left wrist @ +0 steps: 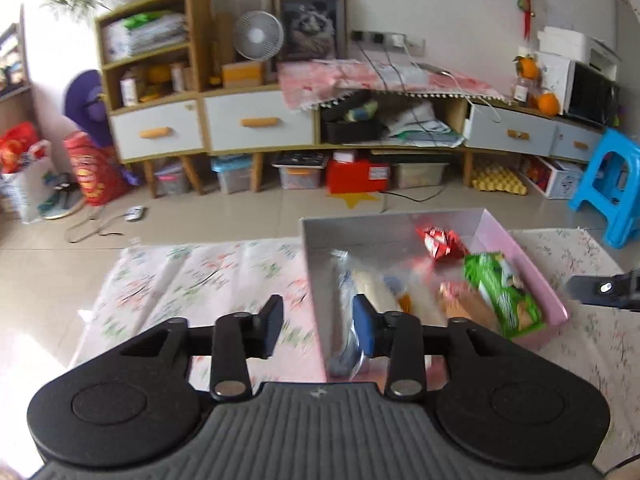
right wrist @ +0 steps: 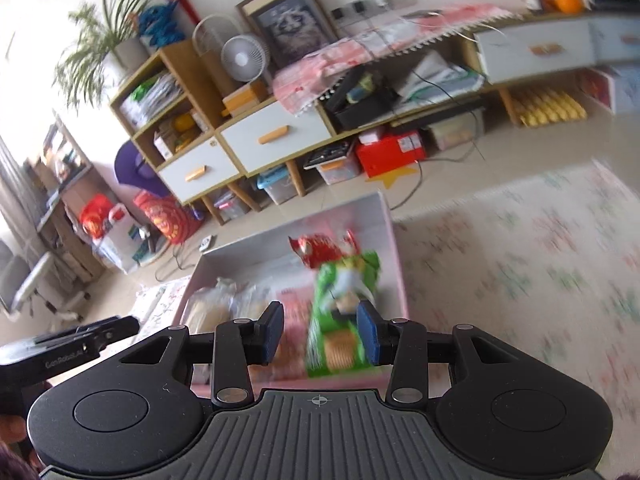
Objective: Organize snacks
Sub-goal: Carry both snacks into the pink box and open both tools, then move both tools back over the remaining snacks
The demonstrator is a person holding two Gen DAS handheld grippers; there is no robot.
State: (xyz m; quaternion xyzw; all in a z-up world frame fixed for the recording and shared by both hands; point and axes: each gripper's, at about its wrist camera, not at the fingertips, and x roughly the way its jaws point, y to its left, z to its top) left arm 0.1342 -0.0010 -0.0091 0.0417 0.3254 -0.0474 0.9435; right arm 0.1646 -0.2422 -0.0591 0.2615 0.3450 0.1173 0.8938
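Over the pink box [left wrist: 516,252], both grippers are held released.
Nothing is gripped by the left gripper [left wrist: 318,326] or right gripper [right wrist: 320,334]; a green packet [right wrist: 346,312] lies inside.

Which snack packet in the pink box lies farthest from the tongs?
The crinkled red foil packet, against the pink box's far end; the green biscuit packet and pale wrapped rolls lie nearer.
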